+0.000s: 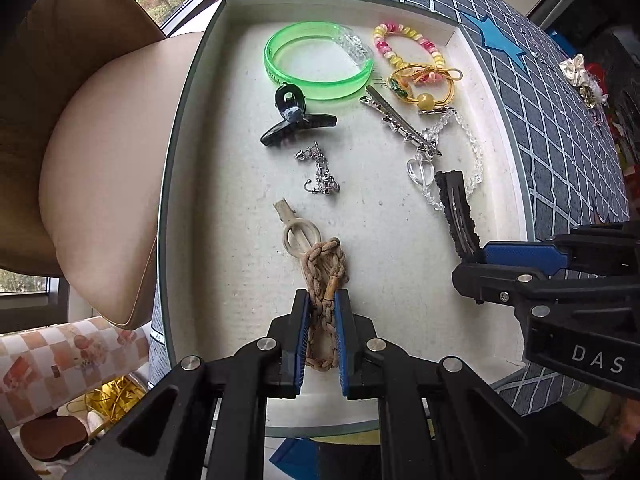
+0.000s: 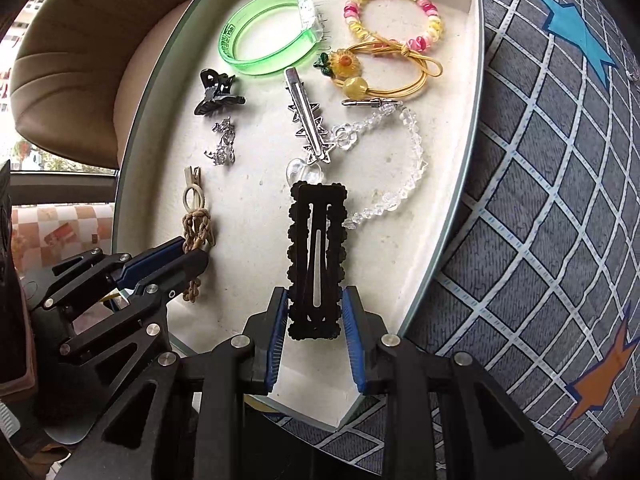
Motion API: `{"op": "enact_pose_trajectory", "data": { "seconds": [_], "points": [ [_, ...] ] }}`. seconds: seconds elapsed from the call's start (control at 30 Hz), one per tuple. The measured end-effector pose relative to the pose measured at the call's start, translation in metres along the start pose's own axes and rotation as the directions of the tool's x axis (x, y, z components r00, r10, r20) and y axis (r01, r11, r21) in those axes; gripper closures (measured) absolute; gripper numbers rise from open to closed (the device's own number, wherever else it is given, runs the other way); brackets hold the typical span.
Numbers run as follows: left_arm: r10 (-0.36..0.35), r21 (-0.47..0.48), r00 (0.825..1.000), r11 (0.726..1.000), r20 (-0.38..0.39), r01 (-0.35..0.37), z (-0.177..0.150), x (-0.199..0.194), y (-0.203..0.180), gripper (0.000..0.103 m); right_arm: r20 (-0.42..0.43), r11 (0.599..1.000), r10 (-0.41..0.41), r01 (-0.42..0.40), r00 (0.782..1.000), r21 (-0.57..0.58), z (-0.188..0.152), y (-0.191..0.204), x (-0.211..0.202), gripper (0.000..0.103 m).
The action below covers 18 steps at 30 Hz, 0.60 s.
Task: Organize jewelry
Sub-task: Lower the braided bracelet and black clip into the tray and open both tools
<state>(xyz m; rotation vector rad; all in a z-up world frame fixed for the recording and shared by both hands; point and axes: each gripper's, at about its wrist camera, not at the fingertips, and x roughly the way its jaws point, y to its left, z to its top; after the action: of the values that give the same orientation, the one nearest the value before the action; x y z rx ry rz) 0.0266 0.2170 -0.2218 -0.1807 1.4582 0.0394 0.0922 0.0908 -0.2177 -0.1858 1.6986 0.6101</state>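
Note:
A white-lined tray [image 1: 224, 184] [image 2: 436, 184] holds the jewelry. My left gripper [image 1: 322, 300] is shut on a tan braided cord bracelet [image 1: 324, 276], low over the tray's near left; it also shows in the right wrist view [image 2: 198, 224]. My right gripper [image 2: 315, 300] is shut on a black scalloped snap hair clip [image 2: 316, 248], held over the tray's near right; the clip also shows in the left wrist view [image 1: 458, 212]. A beige ring clip [image 1: 298, 232] lies under the cord's far end.
In the tray lie a green bangle [image 1: 320, 60], a pink-yellow bead bracelet [image 1: 408, 46], a yellow elastic with flower [image 2: 384, 68], a silver star clip [image 2: 310, 124], a clear crystal chain [image 2: 404, 168], a black claw clip [image 1: 294, 118] and silver earrings [image 1: 320, 170]. A tan chair [image 1: 92, 160] stands left.

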Motion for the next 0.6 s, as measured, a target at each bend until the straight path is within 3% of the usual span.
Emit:
{"op": "enact_pose_trajectory", "data": {
  "seconds": [0.6],
  "points": [
    [0.031,0.027,0.999,0.999,0.006,-0.031,0.001,0.002,-0.011,0.083,0.0,1.0,-0.017,0.017,1.0,0.005,0.005,0.001,0.012,0.072]
  ]
}}
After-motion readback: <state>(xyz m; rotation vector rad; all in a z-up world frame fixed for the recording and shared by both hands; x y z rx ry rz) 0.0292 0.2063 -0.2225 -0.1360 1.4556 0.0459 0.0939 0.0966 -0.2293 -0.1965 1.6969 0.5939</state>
